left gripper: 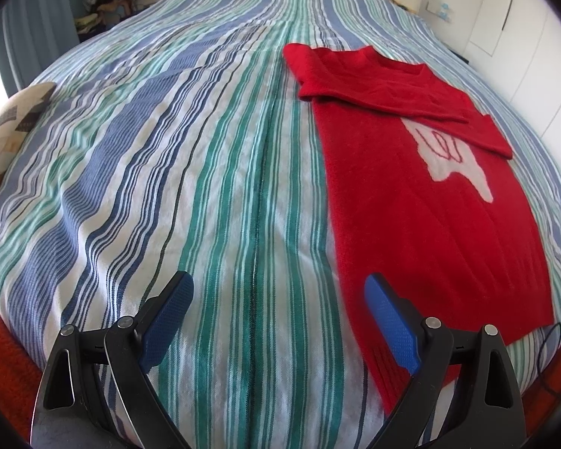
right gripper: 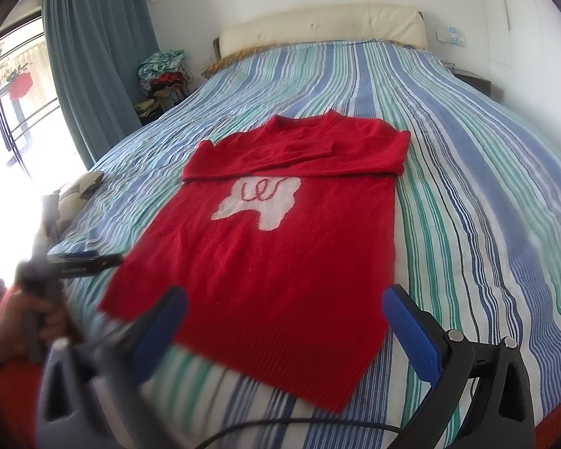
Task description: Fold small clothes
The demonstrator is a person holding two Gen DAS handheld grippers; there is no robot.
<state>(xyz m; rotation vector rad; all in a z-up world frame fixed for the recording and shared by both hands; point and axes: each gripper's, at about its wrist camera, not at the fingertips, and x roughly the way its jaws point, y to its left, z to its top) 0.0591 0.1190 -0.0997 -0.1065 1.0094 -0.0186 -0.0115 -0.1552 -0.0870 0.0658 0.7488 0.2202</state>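
Right claw [right gripper: 284, 321], fingers apart, hangs over the sweater [right gripper: 280, 254] hem at lower centre; left claw [left gripper: 280, 318], also apart, sits beside it.

Sweater [right gripper: 280, 258]: solid bright red, with a white blotch motif [right gripper: 260, 200] at frame centre carrying a red scribbled line. Bedspread [left gripper: 205, 187]: lengthwise stripes of blue, teal green, white and thin dark lines. Headboard [right gripper: 321, 24], upper centre: cream. Curtain [right gripper: 93, 60], upper left: dull blue-grey. Cushion [left gripper: 11, 127], left edge: beige with brown and dark chevrons. Left gripper [left gripper: 280, 321]: black frame, blue textured pads; right gripper [right gripper: 284, 329] likewise.
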